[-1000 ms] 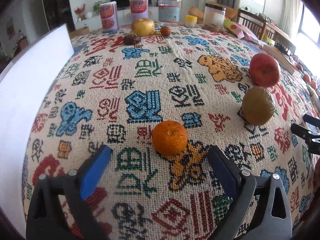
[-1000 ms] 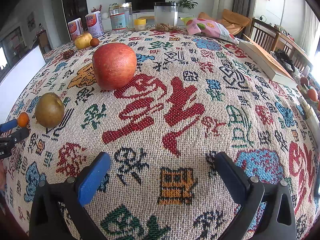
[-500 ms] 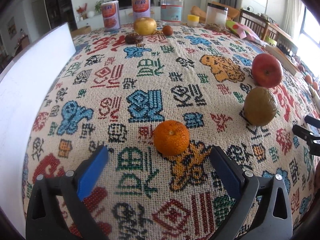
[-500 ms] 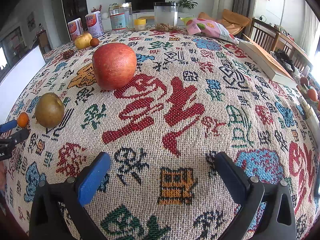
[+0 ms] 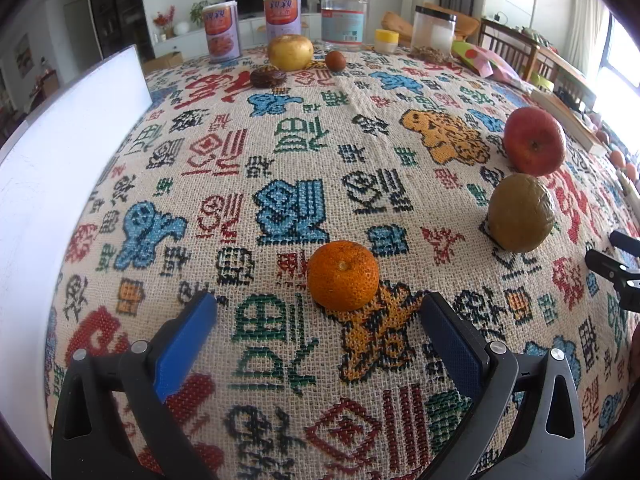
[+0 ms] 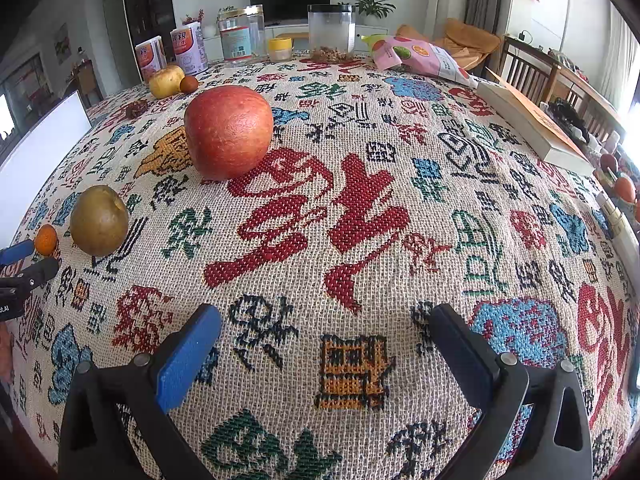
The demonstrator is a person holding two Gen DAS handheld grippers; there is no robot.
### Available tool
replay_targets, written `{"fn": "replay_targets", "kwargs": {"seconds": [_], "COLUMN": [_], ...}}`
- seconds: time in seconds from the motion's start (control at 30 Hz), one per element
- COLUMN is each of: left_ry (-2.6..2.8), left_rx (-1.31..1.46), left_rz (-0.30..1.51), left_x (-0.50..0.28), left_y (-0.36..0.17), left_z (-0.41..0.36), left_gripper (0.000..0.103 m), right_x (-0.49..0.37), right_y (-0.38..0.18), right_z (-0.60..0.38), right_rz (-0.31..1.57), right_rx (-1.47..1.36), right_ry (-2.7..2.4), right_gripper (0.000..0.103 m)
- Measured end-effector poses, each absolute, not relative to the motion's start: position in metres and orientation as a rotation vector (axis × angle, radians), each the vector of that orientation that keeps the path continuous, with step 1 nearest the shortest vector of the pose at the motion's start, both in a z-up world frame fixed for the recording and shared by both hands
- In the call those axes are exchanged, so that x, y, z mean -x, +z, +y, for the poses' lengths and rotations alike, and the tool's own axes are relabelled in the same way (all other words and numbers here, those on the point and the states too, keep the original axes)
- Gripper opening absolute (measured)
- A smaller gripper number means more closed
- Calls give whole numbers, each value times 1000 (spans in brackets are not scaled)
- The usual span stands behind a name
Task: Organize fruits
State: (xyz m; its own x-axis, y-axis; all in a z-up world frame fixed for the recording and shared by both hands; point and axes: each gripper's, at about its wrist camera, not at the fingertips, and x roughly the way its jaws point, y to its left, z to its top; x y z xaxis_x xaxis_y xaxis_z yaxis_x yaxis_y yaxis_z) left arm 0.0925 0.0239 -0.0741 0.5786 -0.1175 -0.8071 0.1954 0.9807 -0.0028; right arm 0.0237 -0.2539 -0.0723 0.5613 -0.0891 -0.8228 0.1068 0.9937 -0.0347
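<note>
An orange mandarin [image 5: 343, 275] lies on the patterned tablecloth just ahead of my open left gripper [image 5: 318, 322], slightly right of centre between the fingers, untouched. To its right stand a brown-green pear [image 5: 521, 213] and a red apple [image 5: 534, 146]. In the right wrist view the apple [image 6: 229, 136] and pear [image 6: 99, 220] sit at the left, the mandarin [image 6: 45, 239] at the far left edge. My right gripper [image 6: 320, 334] is open over bare cloth, holding nothing. At the far end lie a yellow pear [image 5: 290, 51], a small brown fruit [image 5: 335, 60] and a dark dried fruit [image 5: 267, 77].
A white board [image 5: 52, 184] lines the table's left side. Cans [image 5: 221, 32], clear jars [image 6: 331, 32], a yellow-lidded tub [image 6: 279, 49] and a snack bag [image 6: 420, 58] stand along the far edge. A book [image 6: 532, 128] lies at the right edge. Wooden chairs stand beyond.
The left gripper has drawn back a little from the mandarin and tilted slightly. The right gripper and all fruits stay where they were.
</note>
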Motion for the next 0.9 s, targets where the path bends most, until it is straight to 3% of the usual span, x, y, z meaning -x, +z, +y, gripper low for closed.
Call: {"fn": "replay_targets", "kwargs": {"seconds": [0.27, 0.33, 0.5, 0.7, 0.73, 0.77, 0.8, 0.9], "left_ry": [-184, -184, -184, -184, -184, -184, -184, -185], "left_rx": [-88, -88, -88, -88, -88, -88, -88, -88], "left_rz": [936, 936, 936, 936, 936, 936, 936, 936], "left_x": [-93, -93, -93, -93, -93, -93, -93, -93], "left_y": [-75, -75, -75, -75, -75, -75, -75, -75], "left_z": [24, 25, 25, 24, 24, 24, 24, 24], "left_gripper": [102, 102, 103, 103, 103, 103, 103, 103], "right_x": [-22, -16, -30, -65, -68, -70, -71, -71], "right_y": [-71, -61, -33, -50, -52, -55, -56, -55], "right_z": [-249, -235, -170, -120, -117, -114, -113, -128], "right_rz": [963, 896, 796, 884, 888, 891, 899, 956], "right_rx": [-11, -26, 27, 139, 149, 158, 159, -16], "right_ry": [-95, 27, 258, 311, 316, 324, 320, 359], "right_gripper": [103, 95, 95, 78, 71, 54, 49, 49]}}
